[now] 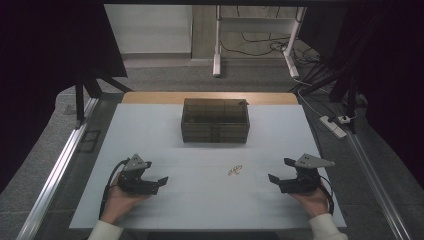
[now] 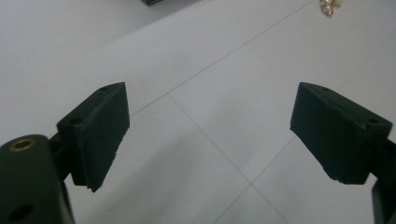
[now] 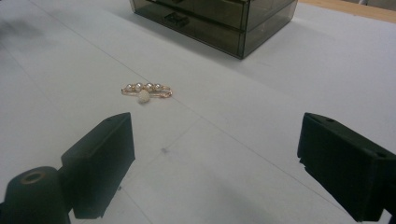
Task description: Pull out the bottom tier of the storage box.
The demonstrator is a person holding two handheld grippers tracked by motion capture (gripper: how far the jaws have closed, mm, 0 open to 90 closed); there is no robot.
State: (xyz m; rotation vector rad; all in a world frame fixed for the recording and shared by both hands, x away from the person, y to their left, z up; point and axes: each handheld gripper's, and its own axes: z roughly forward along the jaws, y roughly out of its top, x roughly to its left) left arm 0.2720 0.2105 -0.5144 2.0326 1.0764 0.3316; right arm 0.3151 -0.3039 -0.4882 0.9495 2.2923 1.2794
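Bench (image 1: 150, 130): pale grey-white, ruled with thin grey lines; a tan wood strip at its far edge. Box (image 1: 215, 120): smoky, translucent olive-brown. Brooch (image 3: 146, 91): gold with white pearls. Left claw (image 1: 152, 183) and right claw (image 1: 280, 170): matt black, with grey top plates.

Each hand grips a black tool: the left gripper (image 1: 161, 181) and the right gripper (image 1: 280, 170) are both built of matte black parts and topped by a grey three-cornered plate. A black cable trails back from each toward the wrist. The jaws are blocky black pads with small round screw holes; a brass-coloured bushing sits at the base. White sleeve cuffs cover both wrists.
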